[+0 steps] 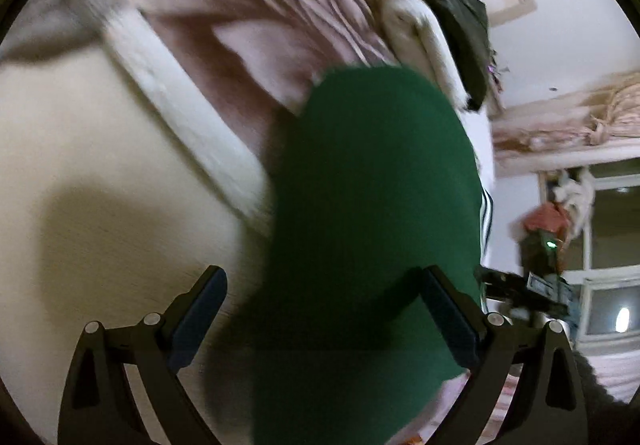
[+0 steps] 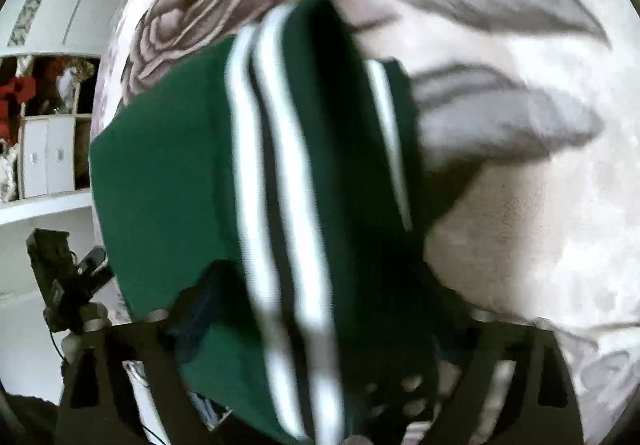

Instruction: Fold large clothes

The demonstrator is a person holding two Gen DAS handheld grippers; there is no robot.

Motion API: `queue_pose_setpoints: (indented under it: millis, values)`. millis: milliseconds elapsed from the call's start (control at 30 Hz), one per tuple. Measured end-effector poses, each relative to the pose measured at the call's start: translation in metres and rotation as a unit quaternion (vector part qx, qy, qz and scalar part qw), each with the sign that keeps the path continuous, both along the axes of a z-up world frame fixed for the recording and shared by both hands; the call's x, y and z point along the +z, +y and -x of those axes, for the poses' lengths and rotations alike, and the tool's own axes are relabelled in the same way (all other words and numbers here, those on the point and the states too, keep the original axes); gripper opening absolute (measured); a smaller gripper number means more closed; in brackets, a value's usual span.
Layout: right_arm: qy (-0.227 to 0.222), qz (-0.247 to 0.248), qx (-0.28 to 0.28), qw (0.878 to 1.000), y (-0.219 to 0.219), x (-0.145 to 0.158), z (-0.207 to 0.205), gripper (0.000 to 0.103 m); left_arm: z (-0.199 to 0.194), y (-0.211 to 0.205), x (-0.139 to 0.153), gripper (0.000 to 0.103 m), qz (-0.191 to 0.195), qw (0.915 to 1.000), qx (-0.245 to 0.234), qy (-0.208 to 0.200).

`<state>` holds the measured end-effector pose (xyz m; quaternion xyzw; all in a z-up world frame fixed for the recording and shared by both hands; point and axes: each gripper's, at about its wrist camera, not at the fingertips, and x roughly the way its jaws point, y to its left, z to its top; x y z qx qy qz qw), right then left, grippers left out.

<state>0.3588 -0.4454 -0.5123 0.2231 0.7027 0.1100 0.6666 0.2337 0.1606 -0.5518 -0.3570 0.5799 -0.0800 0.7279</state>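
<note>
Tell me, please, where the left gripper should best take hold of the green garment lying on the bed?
Probably the near plain edge of the green garment, approached from straight ahead: the cloth already runs between the open fingers of the left gripper, away from the white side stripes.

My left gripper [image 1: 322,319]: black angular linkage arms, silver round pivot screws, dark blue finger pads [image 1: 200,319]. My right gripper [image 2: 320,329]: matching black frame.

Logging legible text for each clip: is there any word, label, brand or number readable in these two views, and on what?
None can be read.
The green garment shows only white stripes, no lettering.
The floral bedspread carries a pattern, no text.
A small pale label on the dark device beside the left gripper is too blurred to read.
</note>
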Motion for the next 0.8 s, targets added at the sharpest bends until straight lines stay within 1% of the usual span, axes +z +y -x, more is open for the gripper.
queue_pose_setpoints:
  millis: [67, 133, 200, 267, 333, 433, 467, 500, 533, 567, 600, 667, 733, 800]
  values:
    - [0.004, -0.056, -0.015, 0.998, -0.012, -0.017, 0.004, 0.101, -0.002, -0.012, -0.013, 0.099, 0.025, 0.9996, -0.014, 0.002]
    - [0.01, -0.096, -0.016, 0.995, -0.016, -0.035, 0.005, 0.102, -0.006, -0.023, -0.024, 0.099, 0.041, 0.9989, -0.023, 0.004]
    - [0.038, -0.164, -0.024, 0.985, -0.018, -0.06, 0.003, 0.102, -0.012, -0.028, -0.031, 0.099, 0.05, 0.9985, -0.024, -0.001]
    - [0.057, -0.23, -0.032, 0.971, -0.017, -0.086, -0.001, 0.103, -0.016, -0.026, -0.036, 0.099, 0.074, 0.997, -0.021, -0.008]
    - [0.057, -0.261, -0.025, 0.963, -0.014, -0.097, -0.008, 0.103, -0.017, -0.021, -0.036, 0.099, 0.099, 0.9948, -0.014, -0.018]
    - [0.065, -0.279, -0.008, 0.958, -0.007, -0.099, -0.015, 0.103, -0.017, -0.019, -0.03, 0.099, 0.116, 0.9926, -0.009, -0.033]
    - [0.062, -0.282, 0.003, 0.958, -0.002, -0.097, -0.016, 0.1, -0.015, -0.02, -0.025, 0.097, 0.115, 0.9924, -0.013, -0.04]
    - [0.06, -0.286, 0.001, 0.956, 0.002, -0.096, -0.017, 0.093, -0.017, -0.021, -0.021, 0.097, 0.113, 0.9923, -0.019, -0.048]
    - [0.06, -0.303, -0.012, 0.951, 0.006, -0.094, -0.017, 0.073, -0.017, -0.022, -0.017, 0.097, 0.111, 0.9922, -0.023, -0.052]
    - [0.059, -0.31, -0.019, 0.949, 0.009, -0.093, -0.017, 0.07, -0.018, -0.02, -0.012, 0.097, 0.111, 0.9919, -0.025, -0.057]
    - [0.052, -0.302, -0.02, 0.952, 0.014, -0.088, -0.018, 0.067, -0.019, -0.019, -0.007, 0.097, 0.115, 0.9911, -0.023, -0.063]
    - [0.036, -0.301, -0.02, 0.953, 0.019, -0.077, -0.017, 0.058, -0.024, -0.018, 0.001, 0.097, 0.12, 0.9901, -0.019, -0.07]
    - [0.024, -0.305, -0.03, 0.952, 0.021, -0.065, -0.014, 0.053, -0.03, -0.018, 0.014, 0.097, 0.117, 0.9895, -0.027, -0.081]
    - [0.008, -0.314, -0.044, 0.948, 0.021, -0.049, -0.01, 0.051, -0.039, -0.022, 0.03, 0.097, 0.107, 0.9888, -0.041, -0.095]
